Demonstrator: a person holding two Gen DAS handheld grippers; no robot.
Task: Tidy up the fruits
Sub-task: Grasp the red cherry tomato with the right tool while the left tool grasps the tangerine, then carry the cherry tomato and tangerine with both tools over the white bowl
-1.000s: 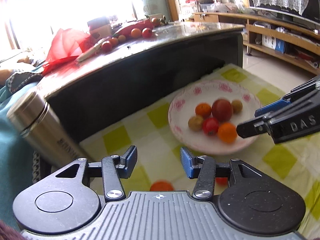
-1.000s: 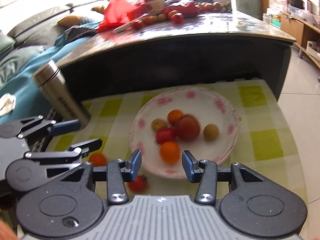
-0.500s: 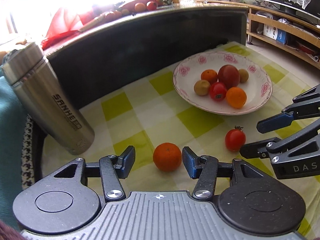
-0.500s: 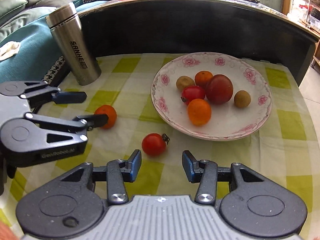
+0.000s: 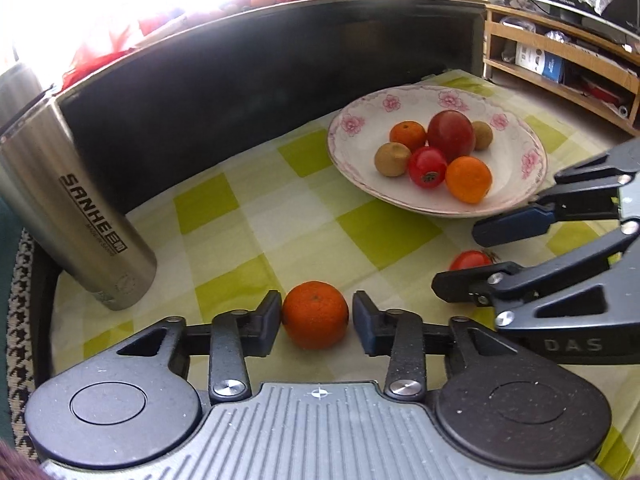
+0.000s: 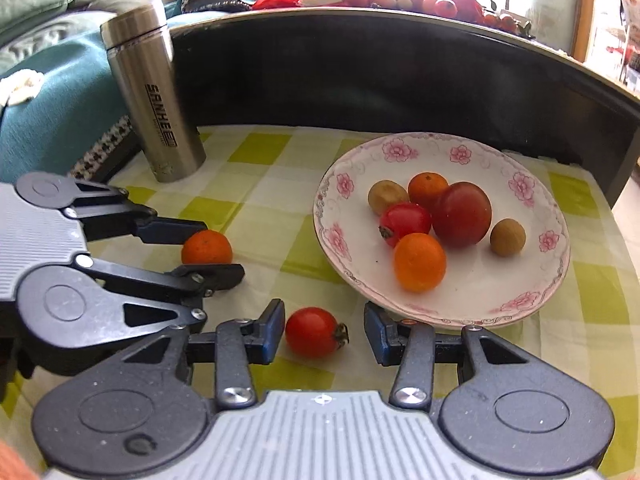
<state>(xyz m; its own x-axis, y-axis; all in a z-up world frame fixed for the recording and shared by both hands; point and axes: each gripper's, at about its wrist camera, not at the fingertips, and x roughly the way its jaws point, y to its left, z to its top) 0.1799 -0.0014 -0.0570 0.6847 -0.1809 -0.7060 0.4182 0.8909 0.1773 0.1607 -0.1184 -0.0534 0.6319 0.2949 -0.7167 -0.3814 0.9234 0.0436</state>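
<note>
— Fruit status?
— Loose orange on checked cloth, sitting between parted fingers of left gripper; no clear squeeze yet. Loose tomato likewise between spread fingers of right gripper, nearer its left pad.
— Plate?
— Flowered plate just beyond tomato, holding two oranges, a tomato, a large red fruit and two small brown ones.
— Anything else?
— Steel flask upright at far left, against dark table edge.

Flask left of fruit plate
</note>
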